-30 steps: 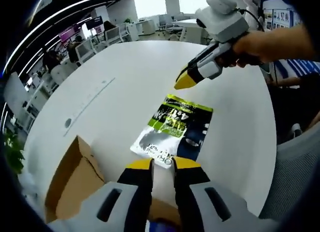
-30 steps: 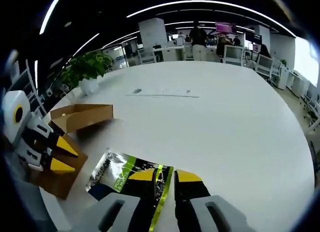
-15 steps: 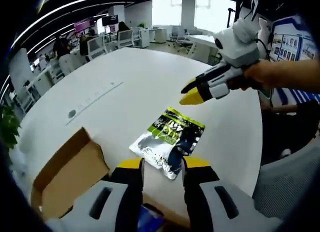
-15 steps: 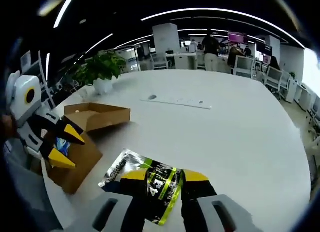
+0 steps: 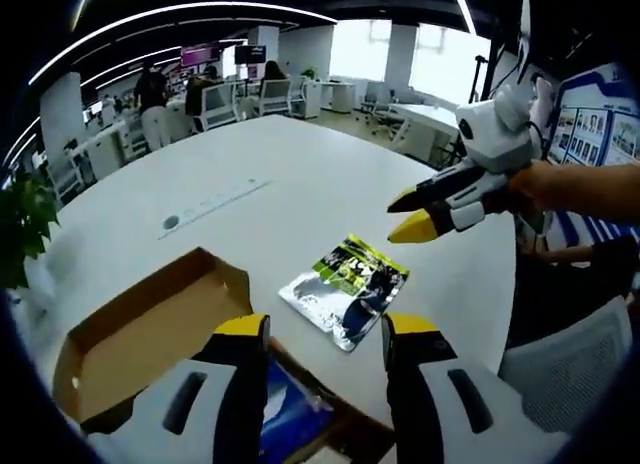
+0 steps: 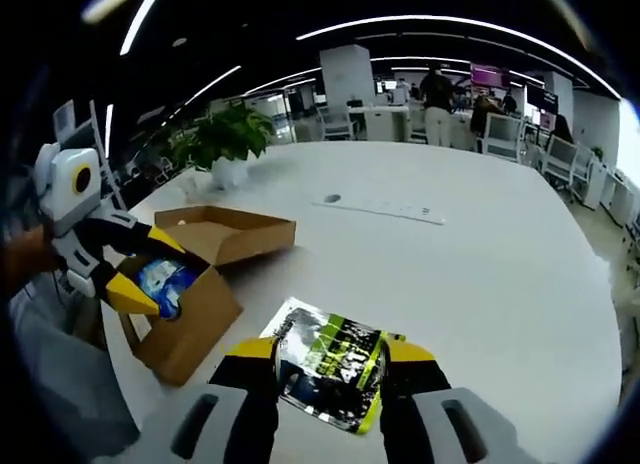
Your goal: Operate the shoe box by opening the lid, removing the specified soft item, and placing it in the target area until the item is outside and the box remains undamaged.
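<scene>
In the left gripper view, a leafy plant (image 5: 20, 224) sits at the far left edge beside the white bench (image 5: 300, 174), and the open shoe box (image 5: 150, 329) of brown cardboard lies at the lower left, its flap spread flat toward the plant side and something blue (image 5: 290, 419) showing in its near corner. The left gripper (image 5: 325, 334) rises from the bottom with its yellow-tipped jaws set wide apart and nothing between them, hanging over the box's near edge. Just past the box, flat on the bench and clear of it, lies the soft item, a silver, green and black pouch (image 5: 348, 289). Farther right the right gripper (image 5: 420, 214) comes in, held in a person's hand (image 5: 560, 189), its jaws parted and holding nothing, poised above the bench beyond the pouch. In the right gripper view, the left gripper (image 6: 140, 269) shows at the left, its parted jaws over the open box (image 6: 195, 284) and the blue thing (image 6: 165, 279) inside it; a potted plant (image 6: 225, 144) stands behind. Right of the box the pouch (image 6: 335, 359) lies on the bench (image 6: 480, 274), seen between the right gripper's (image 6: 330, 349) own wide-open, empty jaws, and whether they touch it cannot be told. People stand among desks in the far background.
</scene>
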A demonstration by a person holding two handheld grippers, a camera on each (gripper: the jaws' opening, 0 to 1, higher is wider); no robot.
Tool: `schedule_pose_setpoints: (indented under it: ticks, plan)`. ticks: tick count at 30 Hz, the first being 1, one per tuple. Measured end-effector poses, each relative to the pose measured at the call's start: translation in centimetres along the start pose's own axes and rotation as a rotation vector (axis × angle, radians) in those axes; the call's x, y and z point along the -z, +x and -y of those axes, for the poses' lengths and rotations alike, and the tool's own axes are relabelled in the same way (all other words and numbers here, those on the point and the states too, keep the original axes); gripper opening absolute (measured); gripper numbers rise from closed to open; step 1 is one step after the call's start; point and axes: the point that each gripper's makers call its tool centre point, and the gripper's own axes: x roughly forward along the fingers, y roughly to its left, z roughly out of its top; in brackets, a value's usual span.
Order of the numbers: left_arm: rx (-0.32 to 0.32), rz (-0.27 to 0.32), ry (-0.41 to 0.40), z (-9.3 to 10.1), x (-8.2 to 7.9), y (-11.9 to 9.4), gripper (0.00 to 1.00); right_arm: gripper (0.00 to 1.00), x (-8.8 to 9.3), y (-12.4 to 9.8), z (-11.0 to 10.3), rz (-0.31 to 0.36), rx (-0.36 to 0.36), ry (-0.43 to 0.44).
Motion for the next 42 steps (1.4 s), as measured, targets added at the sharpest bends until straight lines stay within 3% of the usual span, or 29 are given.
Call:
schedule_pose_setpoints:
  ticks: [5,16,32,42]
  plan:
    - [-0.025,0.032,-0.019,-1.0,0.5,-1.8,0.58,0.40,-0.5,-0.3,-1.7,0.015,-0.020,-0.008]
    - [-0.104,0.083,-0.078,-4.5,2.3,-6.3,0.68,0.43,-2.5,0.6,-6.3,0.044,-0.091,-0.036]
    - [-0.229,0.114,-0.149,-9.5,5.8,-11.9,0.76,0.45,-4.4,2.3,-12.7,0.074,-0.192,-0.108]
    - [-0.295,0.102,-0.182,-11.3,8.6,-14.5,0.74,0.44,-4.2,3.5,-16.3,0.071,-0.250,-0.134]
